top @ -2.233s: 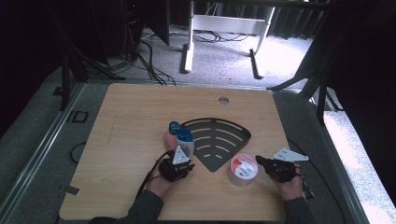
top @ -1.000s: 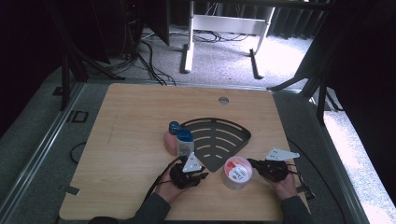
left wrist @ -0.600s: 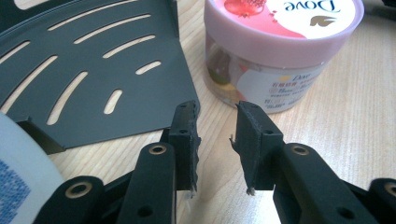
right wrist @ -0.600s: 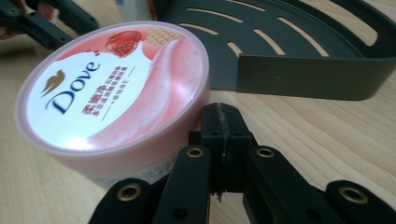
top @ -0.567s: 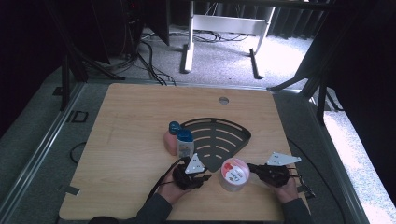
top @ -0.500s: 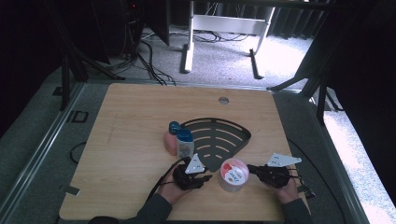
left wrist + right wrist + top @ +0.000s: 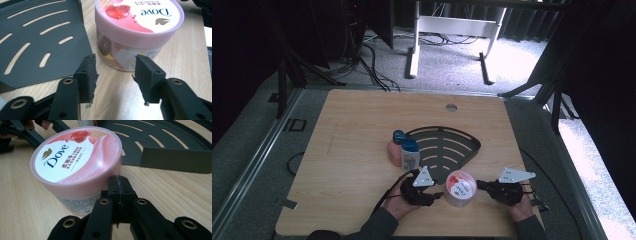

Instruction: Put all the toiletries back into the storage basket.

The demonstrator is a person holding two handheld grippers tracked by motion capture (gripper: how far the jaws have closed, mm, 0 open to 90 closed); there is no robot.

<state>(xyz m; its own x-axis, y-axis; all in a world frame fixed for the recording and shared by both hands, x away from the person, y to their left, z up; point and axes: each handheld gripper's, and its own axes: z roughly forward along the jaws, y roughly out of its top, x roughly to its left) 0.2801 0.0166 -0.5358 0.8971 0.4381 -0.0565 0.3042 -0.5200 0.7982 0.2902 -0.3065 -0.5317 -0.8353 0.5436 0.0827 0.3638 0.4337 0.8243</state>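
Observation:
A pink Dove tub (image 7: 460,188) with a pomegranate lid stands on the wooden table near its front edge. In the left gripper view the tub (image 7: 138,25) is just past my left gripper (image 7: 115,72). Its jaws have just been opening, and nothing sits between the pads. In the high view the left gripper (image 7: 435,195) is close to the tub's left side. My right gripper (image 7: 117,181) is shut, jaws together, with the tip against the side of the tub (image 7: 75,162). It comes from the tub's right in the high view (image 7: 480,185).
A black slotted fan-shaped tray (image 7: 447,150) lies flat just behind the tub, its edge (image 7: 37,37) close to my left jaw. A pink bottle (image 7: 395,148) and a blue-capped white bottle (image 7: 410,155) stand at the tray's left. A round cable hole (image 7: 451,107) is farther back.
My left gripper has drawn back from the bottles to the tub's left. The tub has slid a little left and nearer, with the shut right gripper behind it.

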